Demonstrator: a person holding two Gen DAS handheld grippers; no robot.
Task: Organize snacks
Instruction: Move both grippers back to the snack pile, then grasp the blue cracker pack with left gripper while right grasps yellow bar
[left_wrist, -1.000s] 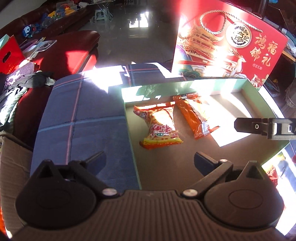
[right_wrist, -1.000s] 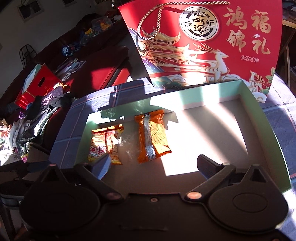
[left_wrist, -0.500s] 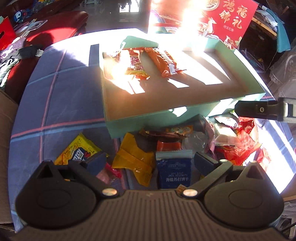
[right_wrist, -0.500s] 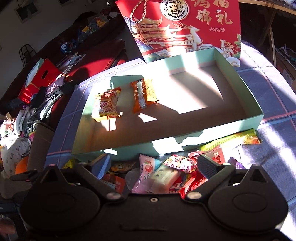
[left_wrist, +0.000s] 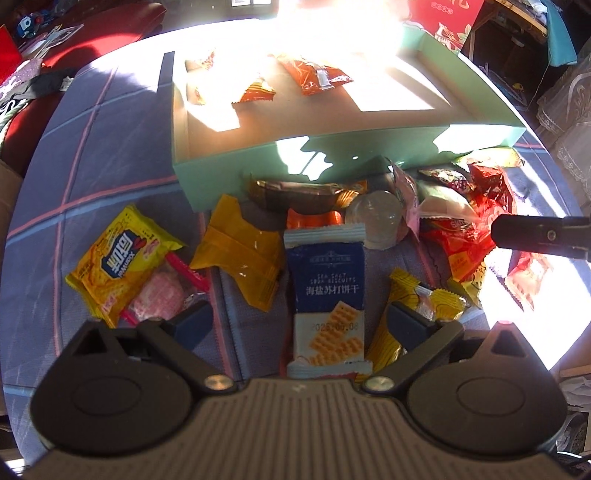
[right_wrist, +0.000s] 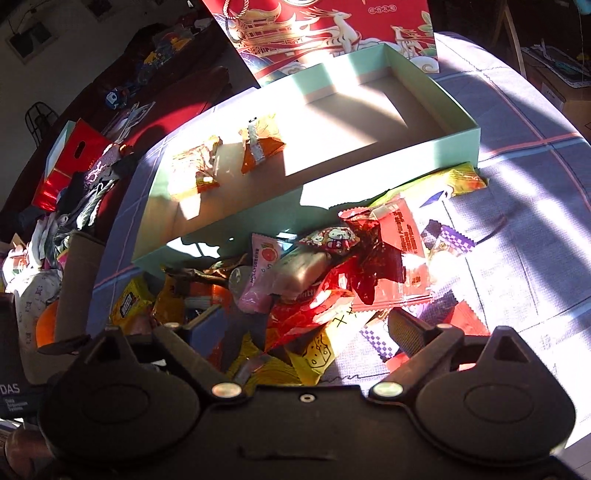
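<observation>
Left wrist view shows the released left gripper straddling the blue-and-white soda-biscuit packet near the plaid-clothed table's front edge: clench across its middle, while the right gripper hovers unclenched, then carry it into the mint-green cardboard box.

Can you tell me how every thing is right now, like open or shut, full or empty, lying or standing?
Left gripper: open, holding nothing.
Right gripper: open, holding nothing.
Green box: open, no lid, mostly bare, two snack packets inside.
Blue biscuit packet: sealed, lying flat between the left gripper's fingers.
Snack pile: heaped outside the box.
Red gift bag: standing behind the box.
</observation>
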